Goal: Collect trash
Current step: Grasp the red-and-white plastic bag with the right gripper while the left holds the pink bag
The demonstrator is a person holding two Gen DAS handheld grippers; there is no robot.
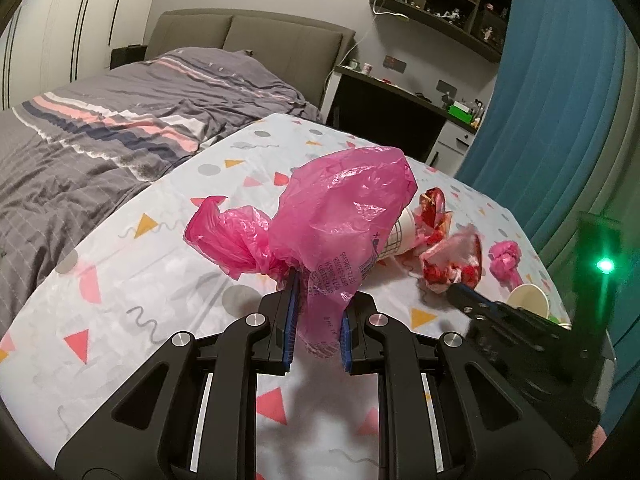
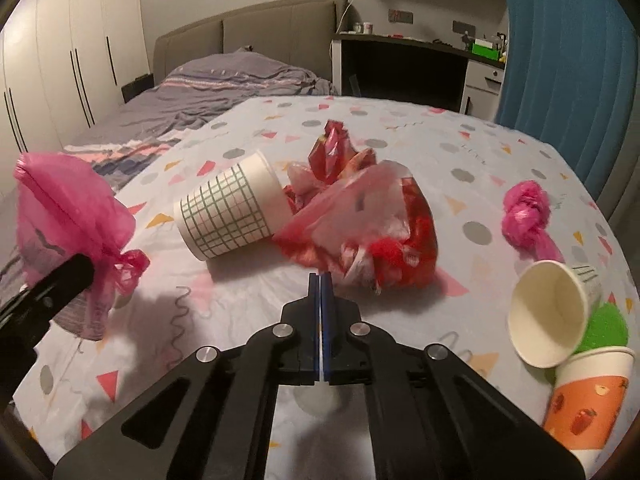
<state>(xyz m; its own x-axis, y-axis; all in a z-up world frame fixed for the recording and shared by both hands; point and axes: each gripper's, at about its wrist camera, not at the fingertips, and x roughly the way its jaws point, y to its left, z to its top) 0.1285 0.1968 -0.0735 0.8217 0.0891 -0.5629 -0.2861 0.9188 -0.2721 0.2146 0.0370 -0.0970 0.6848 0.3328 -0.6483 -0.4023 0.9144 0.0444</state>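
Observation:
My left gripper [image 1: 318,294] is shut on a pink plastic bag [image 1: 340,216] and holds it up over the table; the bag also shows at the left of the right wrist view [image 2: 68,208]. My right gripper [image 2: 320,280] is shut and pinches the edge of a red and white crumpled wrapper [image 2: 372,232], also seen in the left wrist view [image 1: 452,260]. A grid-patterned paper cup [image 2: 228,212] lies on its side beside the wrapper. A knotted pink bag [image 2: 524,216] lies to the right.
The table wears a patterned cloth [image 2: 400,128]. At the right edge lie a white paper cup [image 2: 548,312], an orange fruit-print cup [image 2: 592,396] and something green [image 2: 606,326]. A bed [image 1: 100,120] stands to the left, a desk [image 2: 404,68] behind, a blue curtain [image 2: 560,48] at right.

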